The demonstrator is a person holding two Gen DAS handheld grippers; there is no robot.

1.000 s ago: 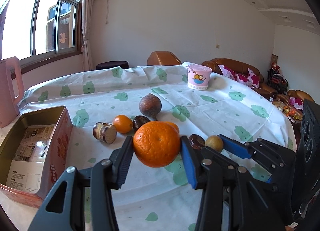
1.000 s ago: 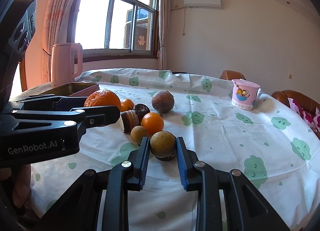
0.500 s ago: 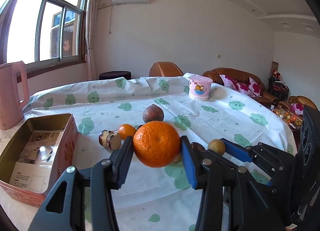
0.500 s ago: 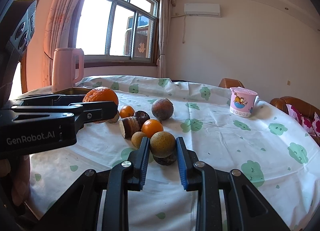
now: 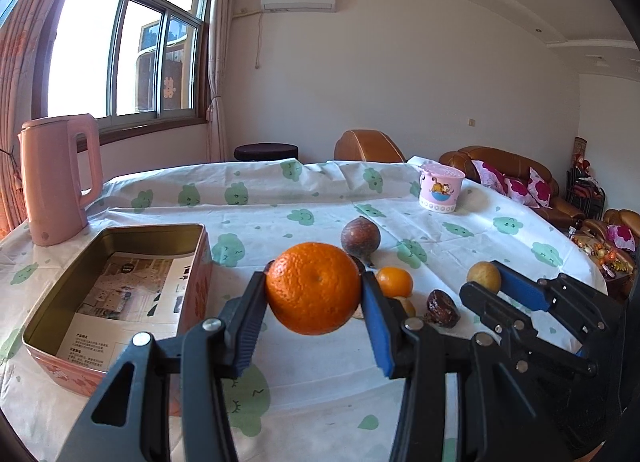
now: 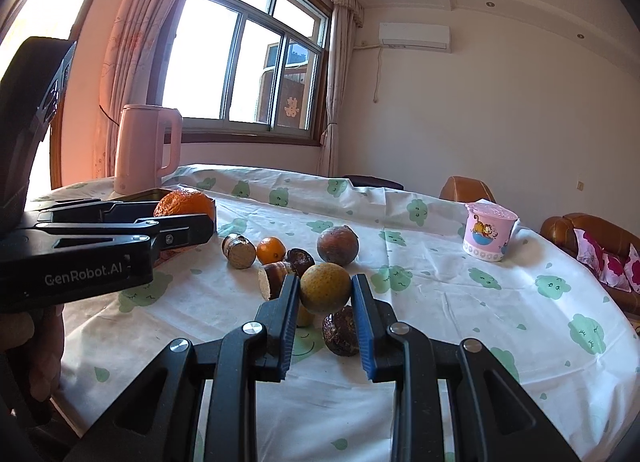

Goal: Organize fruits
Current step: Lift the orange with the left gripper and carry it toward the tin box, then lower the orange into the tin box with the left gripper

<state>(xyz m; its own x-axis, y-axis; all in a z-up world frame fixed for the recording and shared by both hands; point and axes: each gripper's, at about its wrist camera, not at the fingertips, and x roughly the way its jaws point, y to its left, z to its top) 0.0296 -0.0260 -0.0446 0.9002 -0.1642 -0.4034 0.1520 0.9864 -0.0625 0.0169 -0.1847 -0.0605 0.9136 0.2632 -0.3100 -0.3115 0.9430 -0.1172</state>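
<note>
My left gripper [image 5: 314,294] is shut on a large orange [image 5: 313,288] and holds it above the table, just right of the open pink tin box [image 5: 116,290]. My right gripper [image 6: 325,290] is shut on a yellow-green round fruit [image 6: 325,288] and holds it above the fruit pile; it also shows in the left wrist view [image 5: 484,277]. On the cloth lie a small orange [image 6: 271,250], a purple-brown passion fruit [image 6: 337,245], a dark wrinkled fruit [image 6: 341,331] and two cut brown pieces [image 6: 239,251].
A pink kettle [image 5: 56,178] stands at the far left behind the tin box. A pink cartoon cup [image 5: 441,187] stands at the back right of the table. Brown sofas [image 5: 504,166] lie beyond the table's right edge.
Both grippers have risen with their fruit. The left gripper has swung left, so the tin box now sits closer to the orange. The right gripper's fruit is higher above the pile.
</note>
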